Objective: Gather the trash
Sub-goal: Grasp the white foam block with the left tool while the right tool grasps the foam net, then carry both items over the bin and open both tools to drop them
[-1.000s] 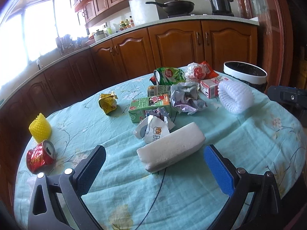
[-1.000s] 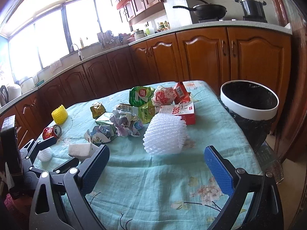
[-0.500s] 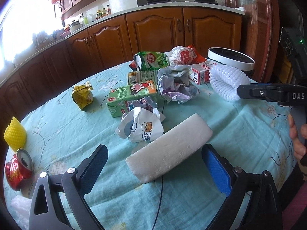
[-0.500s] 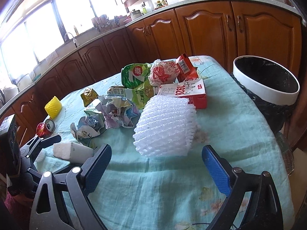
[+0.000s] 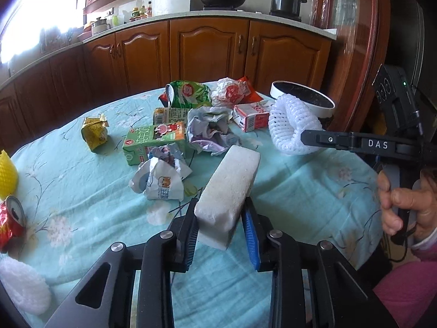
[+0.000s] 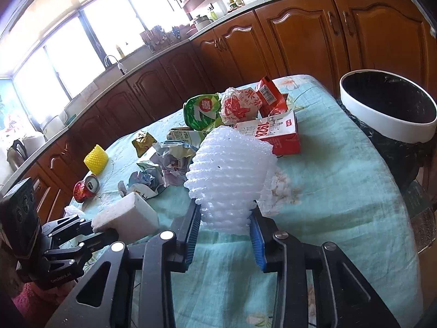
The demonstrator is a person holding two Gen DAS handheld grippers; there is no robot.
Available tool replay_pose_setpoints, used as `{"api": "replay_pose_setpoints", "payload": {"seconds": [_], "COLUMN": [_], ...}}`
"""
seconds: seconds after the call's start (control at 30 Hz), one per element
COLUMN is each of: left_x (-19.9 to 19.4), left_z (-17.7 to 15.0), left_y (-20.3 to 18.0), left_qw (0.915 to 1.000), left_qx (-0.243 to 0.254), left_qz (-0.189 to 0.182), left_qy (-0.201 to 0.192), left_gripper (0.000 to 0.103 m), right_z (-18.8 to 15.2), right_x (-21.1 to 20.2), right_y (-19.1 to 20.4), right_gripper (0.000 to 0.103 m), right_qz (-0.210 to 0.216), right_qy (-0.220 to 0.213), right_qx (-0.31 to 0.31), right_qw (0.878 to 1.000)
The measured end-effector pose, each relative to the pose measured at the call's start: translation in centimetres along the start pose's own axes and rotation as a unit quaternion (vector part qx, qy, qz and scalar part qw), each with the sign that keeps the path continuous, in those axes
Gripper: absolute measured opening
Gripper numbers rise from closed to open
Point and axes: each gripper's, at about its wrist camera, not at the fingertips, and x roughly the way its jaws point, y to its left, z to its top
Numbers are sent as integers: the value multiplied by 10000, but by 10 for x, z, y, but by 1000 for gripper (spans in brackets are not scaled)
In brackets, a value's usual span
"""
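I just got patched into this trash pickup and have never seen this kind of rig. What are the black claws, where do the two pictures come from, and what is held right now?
There is no robot arm: a person holds one two-finger claw in each hand, with a fisheye camera on each looking along its fingers. In the left wrist view, the left gripper is closing on a white foam block; a hand at the right edge grips the other tool. In the right wrist view, the right gripper is closing on a white foam net sleeve. On the cloth-covered table lie cartons, crumpled wrappers, a crushed red can and a yellow foam net. The black-lined bin stands past the table's edge.
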Motion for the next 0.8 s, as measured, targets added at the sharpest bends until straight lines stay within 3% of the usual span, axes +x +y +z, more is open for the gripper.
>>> {"api": "replay_pose_setpoints", "payload": {"seconds": [0.23,0.8], "left_x": [-6,69], "left_z": [21,87], "left_y": [-34,-88], "left_qw": [9989,9990], "left_qx": [89,-133], "left_qz": [-182,-371], "left_qy": [-424,-231], "left_gripper": [29,29], "right_z": [8,43], "right_x": [-36,-80], "right_y": [-14,-96], "right_gripper": [31,29], "right_qz": [12,-598], "right_qy": [-258,-629], "right_qx": [34,384], "right_qw": [9997,9955]}}
